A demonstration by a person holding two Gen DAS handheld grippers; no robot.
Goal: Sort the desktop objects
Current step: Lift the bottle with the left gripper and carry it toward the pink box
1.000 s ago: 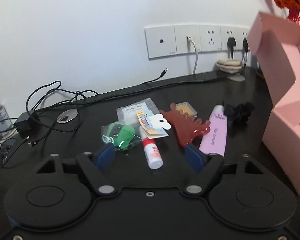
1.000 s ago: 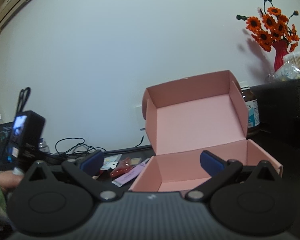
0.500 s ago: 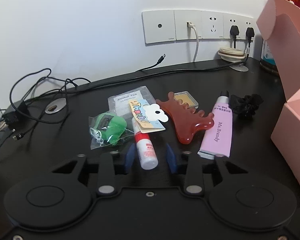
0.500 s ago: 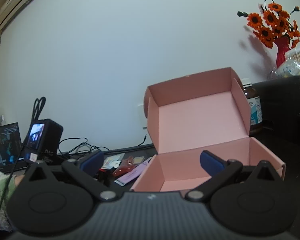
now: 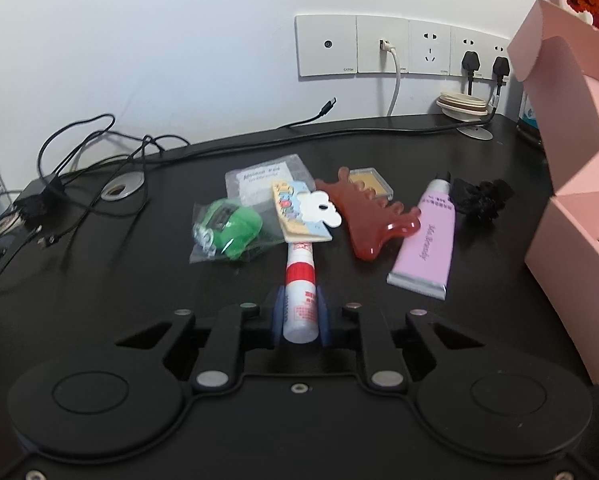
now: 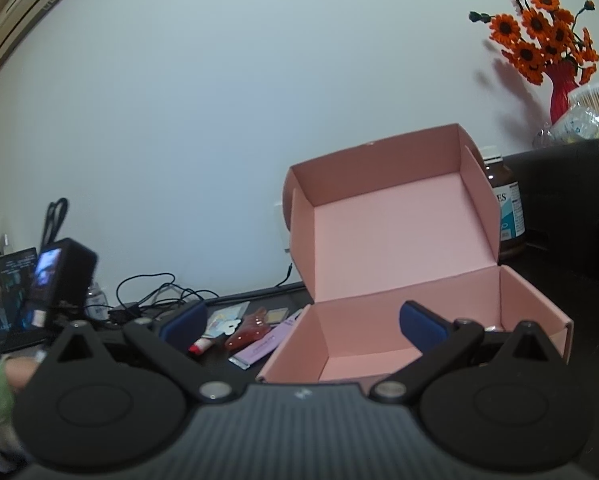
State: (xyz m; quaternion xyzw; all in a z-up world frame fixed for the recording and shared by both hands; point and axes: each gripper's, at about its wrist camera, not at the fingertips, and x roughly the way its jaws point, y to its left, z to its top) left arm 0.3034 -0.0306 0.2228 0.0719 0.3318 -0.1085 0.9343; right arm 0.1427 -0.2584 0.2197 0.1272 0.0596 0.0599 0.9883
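In the left wrist view my left gripper (image 5: 300,314) is shut on the near end of a white and red tube (image 5: 300,280) that lies on the black desk (image 5: 139,264). Beyond it lie a green toy in a clear bag (image 5: 229,229), a cartoon card (image 5: 299,210), a red-brown comb-shaped scraper (image 5: 369,220), a pink tube (image 5: 429,240) and a black hair scrunchie (image 5: 483,200). The open pink box (image 5: 571,240) stands at the right. In the right wrist view my right gripper (image 6: 303,322) is open and empty, just in front of the pink box (image 6: 399,248).
Black cables (image 5: 99,148) and an adapter (image 5: 35,200) lie at the desk's back left. Wall sockets (image 5: 399,46) sit behind. A brown bottle (image 6: 503,212) and a red vase with orange flowers (image 6: 555,60) stand right of the box. A laptop screen (image 6: 7,284) is at the far left.
My left gripper moved forward onto the white and red tube and its jaws closed on it. My right gripper stayed open and shifted only slightly.
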